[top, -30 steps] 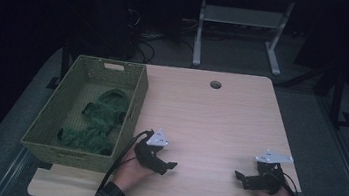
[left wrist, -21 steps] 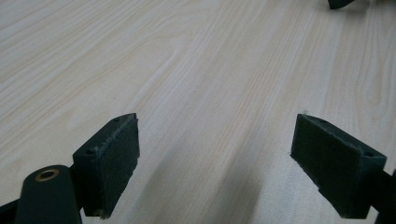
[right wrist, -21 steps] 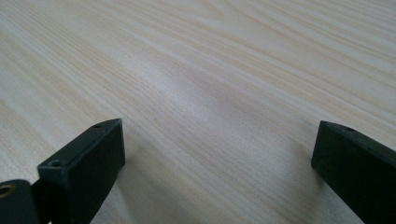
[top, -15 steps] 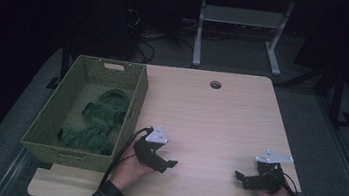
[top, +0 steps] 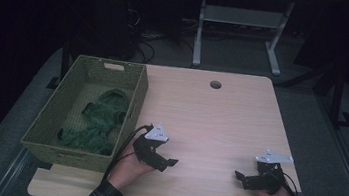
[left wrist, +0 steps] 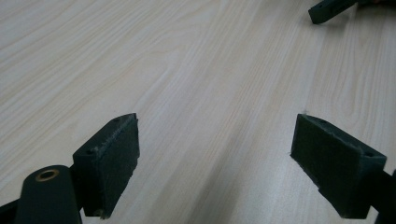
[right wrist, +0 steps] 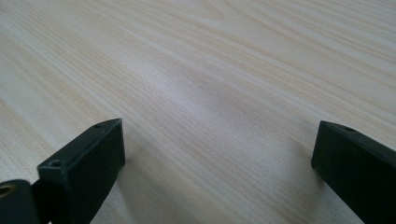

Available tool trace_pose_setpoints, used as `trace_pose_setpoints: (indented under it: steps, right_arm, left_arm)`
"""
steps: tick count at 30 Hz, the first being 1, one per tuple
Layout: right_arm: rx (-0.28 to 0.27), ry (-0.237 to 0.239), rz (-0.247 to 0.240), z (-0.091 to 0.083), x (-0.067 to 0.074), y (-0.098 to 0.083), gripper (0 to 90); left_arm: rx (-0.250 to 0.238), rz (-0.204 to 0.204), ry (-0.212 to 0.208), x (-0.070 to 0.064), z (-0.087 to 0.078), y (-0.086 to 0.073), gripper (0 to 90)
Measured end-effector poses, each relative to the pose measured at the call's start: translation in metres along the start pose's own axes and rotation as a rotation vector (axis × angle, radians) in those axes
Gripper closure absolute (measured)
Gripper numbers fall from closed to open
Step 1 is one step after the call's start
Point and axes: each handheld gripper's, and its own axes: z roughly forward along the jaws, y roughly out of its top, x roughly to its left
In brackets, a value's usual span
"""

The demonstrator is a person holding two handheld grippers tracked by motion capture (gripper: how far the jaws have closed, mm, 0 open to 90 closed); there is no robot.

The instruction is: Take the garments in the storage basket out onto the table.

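High view: the left gripper (top: 167, 163) rests low over the wooden table (top: 210, 117), just beside the near right corner of the woven green basket (top: 48, 123); the right gripper (top: 242, 177) sits near the table's front right edge, well apart from the left one; both point toward each other. A crumpled green cloth (top: 99, 121) lies inside the basket, touched by neither gripper. Left gripper view: its 2 jaws stand wide apart over bare wood, nothing between them; the tip of the other gripper shows far off at the top right. Right gripper view: its 2 jaws are likewise spread wide, empty, above the wood grain.
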Motion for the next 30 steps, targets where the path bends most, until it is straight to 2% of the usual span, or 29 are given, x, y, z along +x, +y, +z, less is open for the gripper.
trace_pose_setpoints:
  steps: [16, 30]
  right_arm:
    - [0.000, 0.000, 0.001, 0.000, 0.000, 0.000, 2.4]
    - [0.001, -0.001, 0.003, 0.000, 0.000, 0.000, 2.4]
  left_arm:
    - [-0.027, -0.022, -0.009, 0.001, -0.011, 0.012, 14.7]
    - [-0.042, -0.013, -0.016, 0.000, -0.019, 0.019, 14.6]
